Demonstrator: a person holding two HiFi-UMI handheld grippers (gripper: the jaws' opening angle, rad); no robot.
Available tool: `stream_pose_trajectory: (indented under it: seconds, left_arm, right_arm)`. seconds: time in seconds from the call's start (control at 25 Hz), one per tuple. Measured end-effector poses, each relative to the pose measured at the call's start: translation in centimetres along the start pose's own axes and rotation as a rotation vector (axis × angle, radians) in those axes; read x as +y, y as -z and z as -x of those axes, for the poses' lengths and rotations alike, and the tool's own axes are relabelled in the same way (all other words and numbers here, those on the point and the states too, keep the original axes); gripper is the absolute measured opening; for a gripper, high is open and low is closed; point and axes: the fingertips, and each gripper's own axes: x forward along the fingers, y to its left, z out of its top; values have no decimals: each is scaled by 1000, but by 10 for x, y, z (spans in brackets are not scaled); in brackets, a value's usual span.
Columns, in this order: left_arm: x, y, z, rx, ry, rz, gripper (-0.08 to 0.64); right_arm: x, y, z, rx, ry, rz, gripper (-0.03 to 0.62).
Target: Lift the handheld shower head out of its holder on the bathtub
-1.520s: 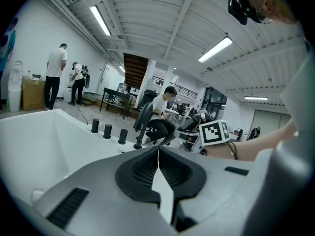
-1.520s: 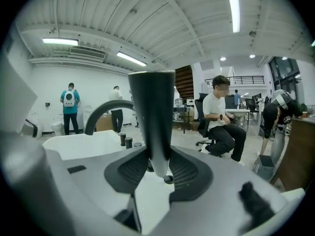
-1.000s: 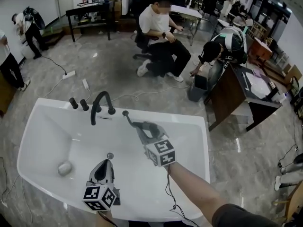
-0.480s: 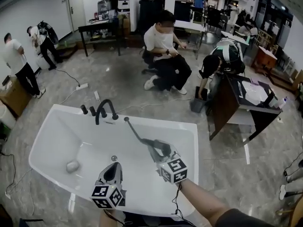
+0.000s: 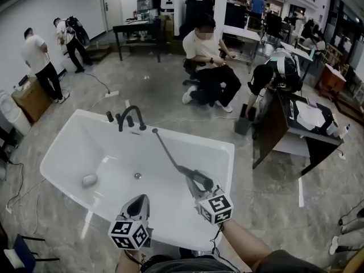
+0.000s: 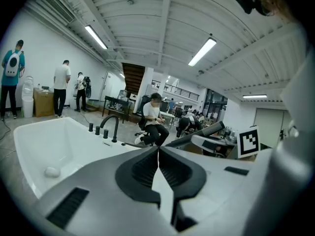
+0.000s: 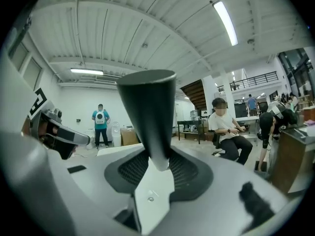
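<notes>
The lifting step is reading as effectively done: the handheld shower head is sitting in the right gripper, well clear of the far rim of the bathtub and above the tub's near side. Its fingers are clenching on the narrow lower end of the dark handle, which is standing up between the ribbed pads and widening toward the top in the right gripper view. A thin dark hose is running in a nearly straight line from the gripped handle back across the basin to the rim just beside the faucet; the holder itself is too small in the head view to confirm. The left gripper is hanging over the near rim, beside the right one but apart from it, with its fingers pressed together on nothing; it is taking no part in the hold. Both grippers are pointing forward and slightly downward toward the tub's far side, the right forearm reaching in from the lower right of the head view. In my judgement the next move is calling only for a steady hold on the handle, since the hose is looking close to taut and any further pull risks straining it or twisting the handle between the pads.
</notes>
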Motion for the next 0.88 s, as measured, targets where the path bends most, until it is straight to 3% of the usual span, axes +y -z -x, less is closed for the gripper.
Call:
stream_pose_trajectory:
  seconds: [0.44,0.88]
  left_arm:
    - [-19,15,61,-47,-2,5,15]
    - [-48,56,163,-67,-5,15,15]
  right_arm:
    - [64,23,52,23,-70,78,140]
    - [119,12,130,-34,-33,94,140]
